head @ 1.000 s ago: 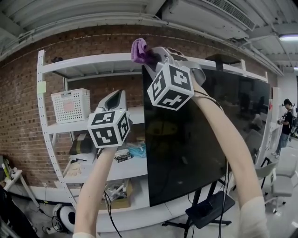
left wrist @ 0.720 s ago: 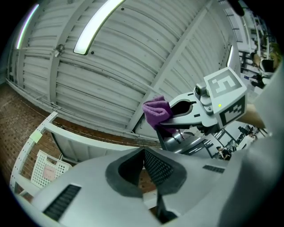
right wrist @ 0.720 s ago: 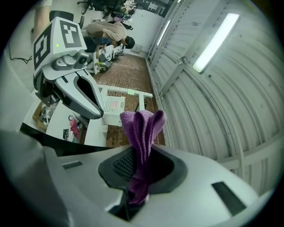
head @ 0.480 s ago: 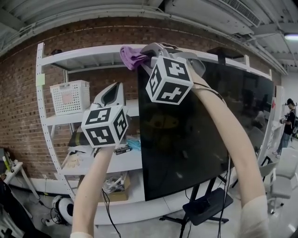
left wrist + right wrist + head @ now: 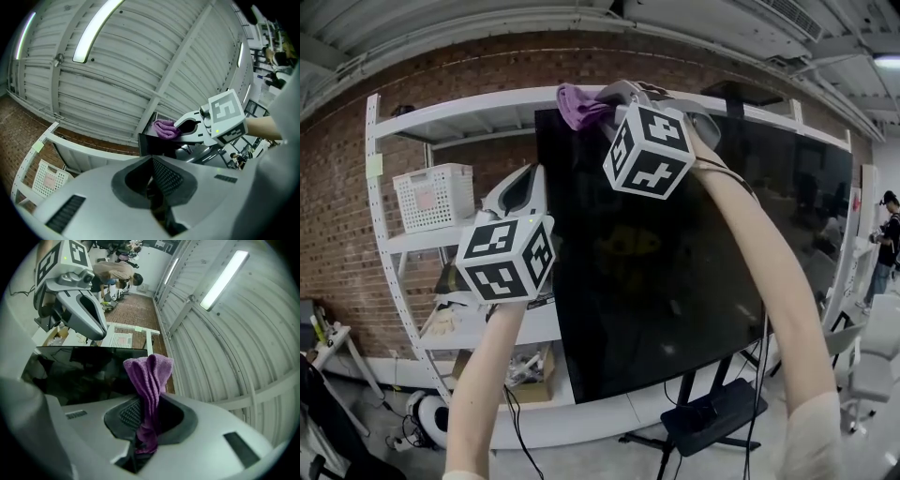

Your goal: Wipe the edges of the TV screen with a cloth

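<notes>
The large dark TV screen (image 5: 675, 281) is seen standing on its stand in front of a white shelving unit (image 5: 403, 246), and no mark of wiping can be read on its frame, so the stretch already cleaned cannot be told. The left gripper (image 5: 525, 187) is held near the screen's left edge, its jaws closed together with nothing between them; contact with the frame cannot be made out. The right gripper (image 5: 609, 98) is raised to the top edge, close to the upper left corner, its jaws clamped on the purple cloth (image 5: 577, 101), which is laid against that edge. The wiping is judged to be under way along the top, with the side and bottom edges probably left to be done.
</notes>
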A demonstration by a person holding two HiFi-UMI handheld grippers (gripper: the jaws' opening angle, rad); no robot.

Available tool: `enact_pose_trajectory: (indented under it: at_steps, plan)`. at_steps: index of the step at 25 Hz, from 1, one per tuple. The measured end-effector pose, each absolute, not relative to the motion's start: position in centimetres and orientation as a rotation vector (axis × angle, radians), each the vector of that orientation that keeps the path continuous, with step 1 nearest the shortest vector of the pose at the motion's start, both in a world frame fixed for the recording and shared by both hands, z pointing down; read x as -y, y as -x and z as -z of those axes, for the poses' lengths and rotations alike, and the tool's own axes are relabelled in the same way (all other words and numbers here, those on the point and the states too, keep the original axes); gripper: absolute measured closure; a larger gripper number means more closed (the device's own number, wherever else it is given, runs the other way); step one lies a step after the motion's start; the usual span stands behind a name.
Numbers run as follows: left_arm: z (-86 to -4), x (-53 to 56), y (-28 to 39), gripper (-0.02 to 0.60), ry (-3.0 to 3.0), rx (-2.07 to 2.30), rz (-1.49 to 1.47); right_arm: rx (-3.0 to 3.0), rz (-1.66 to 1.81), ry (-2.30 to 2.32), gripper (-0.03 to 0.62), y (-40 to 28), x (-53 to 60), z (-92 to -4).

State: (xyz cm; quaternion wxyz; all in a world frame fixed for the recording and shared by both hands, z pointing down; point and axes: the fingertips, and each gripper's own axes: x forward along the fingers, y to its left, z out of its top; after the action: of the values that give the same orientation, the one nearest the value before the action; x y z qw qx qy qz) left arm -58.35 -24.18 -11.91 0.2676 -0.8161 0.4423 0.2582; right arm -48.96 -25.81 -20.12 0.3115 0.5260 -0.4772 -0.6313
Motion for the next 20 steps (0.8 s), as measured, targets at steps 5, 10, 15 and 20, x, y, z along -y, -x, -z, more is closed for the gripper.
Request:
enact_pose_trajectory:
  at_steps: [5, 10, 15, 20]
  plan:
    - [11.1, 23.0, 54.9, 0.566, 2.191, -1.22, -0.68, 1.252, 1.648, -1.39, 0.531, 45.5, 25.6, 20.2]
    - [10.5, 23.4, 51.5, 0.566, 2.221, -1.228, -0.639, 1.207, 1.65, -1.424, 0.531, 43.4, 26.1, 20.8]
    - [10.4, 24.1, 48.9, 0.566, 2.213, -1.23, -0.582, 1.161, 1.669, -1.412, 0.531, 42.4, 26.9, 20.5]
    - [10.5, 24.5, 47.1, 0.566, 2.228, -1.192, -0.614, 1.117, 1.677, -1.418, 0.531, 41.0, 26.6, 20.7]
